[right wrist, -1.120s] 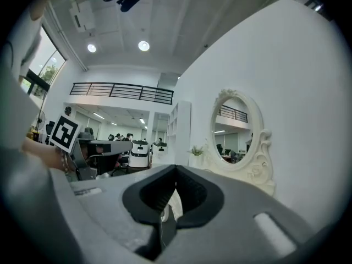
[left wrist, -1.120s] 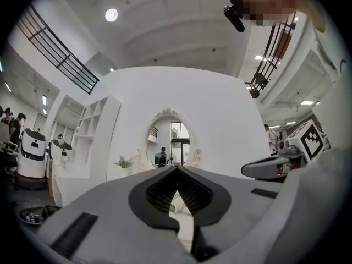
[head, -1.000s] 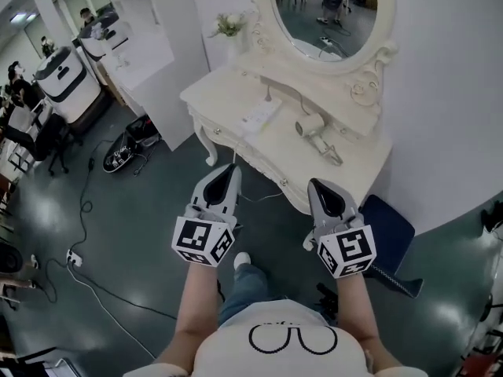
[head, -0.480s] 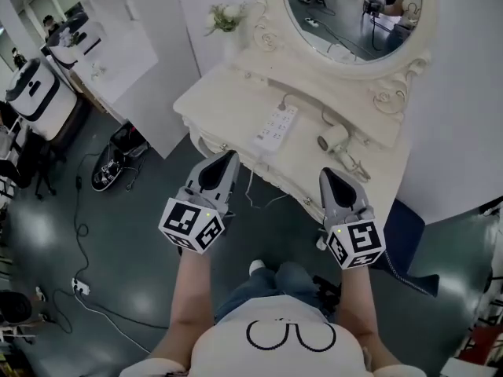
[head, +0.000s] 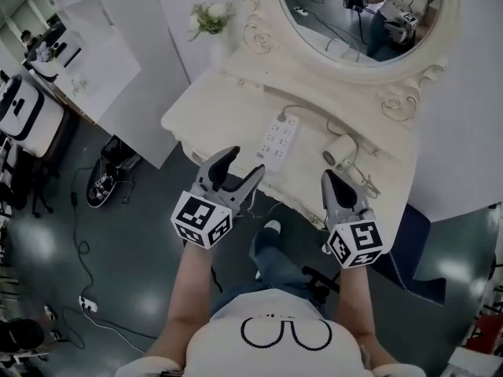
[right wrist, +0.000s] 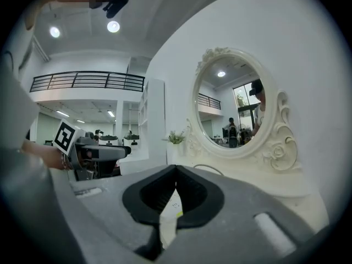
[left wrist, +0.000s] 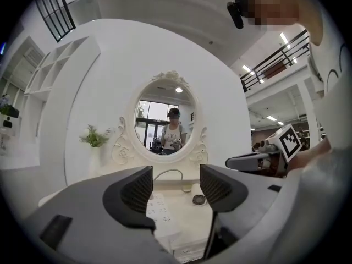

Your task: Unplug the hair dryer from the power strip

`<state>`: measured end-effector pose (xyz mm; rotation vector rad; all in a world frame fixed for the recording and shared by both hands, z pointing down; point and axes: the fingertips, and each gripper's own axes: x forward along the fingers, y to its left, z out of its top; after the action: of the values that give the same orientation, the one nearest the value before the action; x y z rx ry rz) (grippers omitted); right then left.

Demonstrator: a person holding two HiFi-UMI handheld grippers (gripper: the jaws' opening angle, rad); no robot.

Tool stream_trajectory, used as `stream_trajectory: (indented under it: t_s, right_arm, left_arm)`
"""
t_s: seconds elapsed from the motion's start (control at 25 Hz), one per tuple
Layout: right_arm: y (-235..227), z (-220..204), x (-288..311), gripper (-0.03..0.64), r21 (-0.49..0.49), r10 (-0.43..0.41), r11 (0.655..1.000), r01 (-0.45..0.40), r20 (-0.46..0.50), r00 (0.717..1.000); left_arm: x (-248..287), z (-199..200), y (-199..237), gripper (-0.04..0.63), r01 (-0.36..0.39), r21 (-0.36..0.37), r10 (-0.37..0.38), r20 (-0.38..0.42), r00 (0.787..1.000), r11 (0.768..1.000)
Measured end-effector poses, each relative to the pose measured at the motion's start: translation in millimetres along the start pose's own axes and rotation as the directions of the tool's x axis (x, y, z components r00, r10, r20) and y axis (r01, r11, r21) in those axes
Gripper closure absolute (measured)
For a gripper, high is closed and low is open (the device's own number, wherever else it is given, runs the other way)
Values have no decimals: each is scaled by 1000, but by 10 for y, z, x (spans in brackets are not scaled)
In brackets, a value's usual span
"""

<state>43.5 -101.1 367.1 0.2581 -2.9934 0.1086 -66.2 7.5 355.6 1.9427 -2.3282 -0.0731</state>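
A white power strip (head: 279, 136) lies on the cream dressing table (head: 206, 110), with a plug and grey cord (head: 302, 109) at its far end. The white hair dryer (head: 341, 151) lies to its right. My left gripper (head: 242, 166) hovers at the table's front edge just short of the strip, its jaws opening with nothing between them. In the left gripper view the strip (left wrist: 159, 210) and dryer (left wrist: 198, 194) lie beyond the left gripper (left wrist: 176, 188). My right gripper (head: 333, 181) is shut and empty, in front of the dryer. The right gripper view shows the right gripper (right wrist: 176, 194) with its jaws together.
An oval mirror (head: 361, 14) and a flower vase (head: 206, 18) stand at the table's back. A dark blue seat (head: 401, 238) is at the right below the table. A black bag (head: 106, 177) and cables (head: 82, 301) lie on the floor at left.
Both grippers have moved forward and down toward the table's front edge. The left gripper's jaws, shut before, now stand wide apart. The right gripper stays shut.
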Motion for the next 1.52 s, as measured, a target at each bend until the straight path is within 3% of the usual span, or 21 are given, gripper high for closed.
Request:
stream_trajectory:
  t_s: [0.16,0.32,0.48,0.92,1.04,1.16,1.36,1.52]
  right_arm:
    - [-148,-58,463,616,11,-12,1000,12,-18,1000]
    - [-318,-130,832,616,15,-27,999,28,-53,998]
    - [-494,-302,1072,616,52,-40,998,46,-111,993]
    - [-693,-599,1350,616,53,-113,991,126,-207,972]
    - [-709,-657,1362,615,71,-168,980,188,-219,961]
    - [-742,-708,1391,616,102,-243,957,271,-227,943]
    - [-642,-829,1506,616,168,-347,903,397,-262,901]
    - [-522,-973,1613,615,193,-410,858,476,-301,861]
  left_arm:
    - [446,-140,289,330,77,57,-72,-94,993,995]
    - [941,-274,581,331,130,60,-119,-159,980,990]
    - [1350,-516,681,334,200,63,-178,-251,951,978]
    - [2005,-1147,830,351,321,-17,-302,-394,868,947]
    - [2152,-1335,872,371,355,-46,-337,-443,830,934]
    - [2286,-1539,883,383,413,-51,-382,-498,779,909]
    - [2402,-1732,913,409,540,-38,-463,-567,682,841]
    - [2470,-1806,952,456,616,-18,-508,-584,633,788]
